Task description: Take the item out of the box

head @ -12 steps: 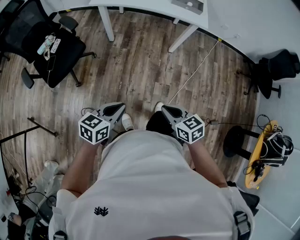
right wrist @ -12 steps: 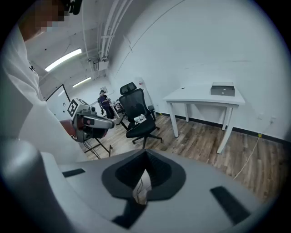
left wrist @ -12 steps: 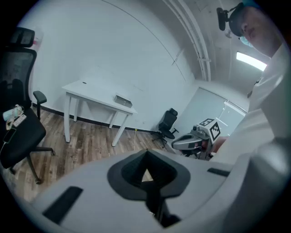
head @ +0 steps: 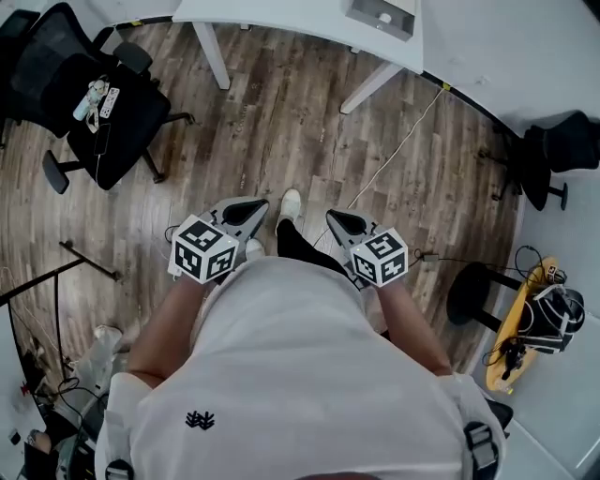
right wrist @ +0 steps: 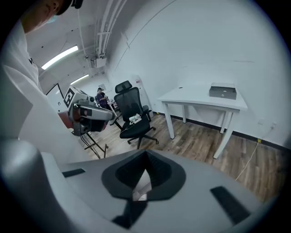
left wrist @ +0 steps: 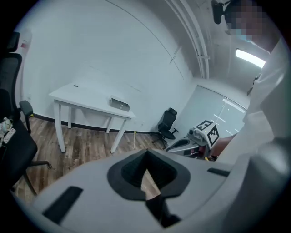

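Black office chair (head: pixel 103 112) is standing at far left on the wood floor (head: pixel 281 122), small items lying on its seat. Left gripper (head: pixel 253 211) is pointing out and down in front of the person's torso, jaws closed together, gripping nothing. Right gripper (head: pixel 337 221) is pointing the same way, jaws likewise pressed together on nothing. Grey box (head: pixel 380 17) is sitting near the right end of the white table (head: pixel 300 14), well apart from both grippers; its contents are not showing. A cable (head: pixel 398 141) is trailing across the floor.
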Demonstrator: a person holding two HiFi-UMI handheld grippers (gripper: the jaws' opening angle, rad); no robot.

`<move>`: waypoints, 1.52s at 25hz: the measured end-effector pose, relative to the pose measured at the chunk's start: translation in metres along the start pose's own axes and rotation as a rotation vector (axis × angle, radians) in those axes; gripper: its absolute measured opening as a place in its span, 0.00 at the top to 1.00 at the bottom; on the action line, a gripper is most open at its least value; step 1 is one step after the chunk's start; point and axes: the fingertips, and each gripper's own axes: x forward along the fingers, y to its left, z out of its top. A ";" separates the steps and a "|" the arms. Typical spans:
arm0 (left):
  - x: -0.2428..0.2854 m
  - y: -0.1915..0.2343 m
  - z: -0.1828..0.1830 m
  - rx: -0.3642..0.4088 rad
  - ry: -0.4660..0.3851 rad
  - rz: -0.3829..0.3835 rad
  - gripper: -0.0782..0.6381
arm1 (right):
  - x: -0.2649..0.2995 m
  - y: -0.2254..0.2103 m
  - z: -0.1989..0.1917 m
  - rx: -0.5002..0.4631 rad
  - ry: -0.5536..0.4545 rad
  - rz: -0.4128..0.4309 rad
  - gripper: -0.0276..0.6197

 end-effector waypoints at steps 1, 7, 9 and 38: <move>0.004 0.005 0.008 0.000 0.004 0.005 0.88 | 0.005 -0.007 0.009 -0.001 -0.008 0.011 0.95; 0.036 0.036 0.059 0.054 0.048 0.054 0.88 | 0.023 -0.063 0.057 0.013 -0.072 0.039 0.94; 0.046 0.047 0.069 0.060 0.051 0.063 0.88 | 0.028 -0.077 0.063 0.025 -0.082 0.036 0.94; 0.126 0.252 0.220 0.210 0.136 -0.279 0.88 | 0.128 -0.250 0.237 0.248 -0.124 -0.365 0.88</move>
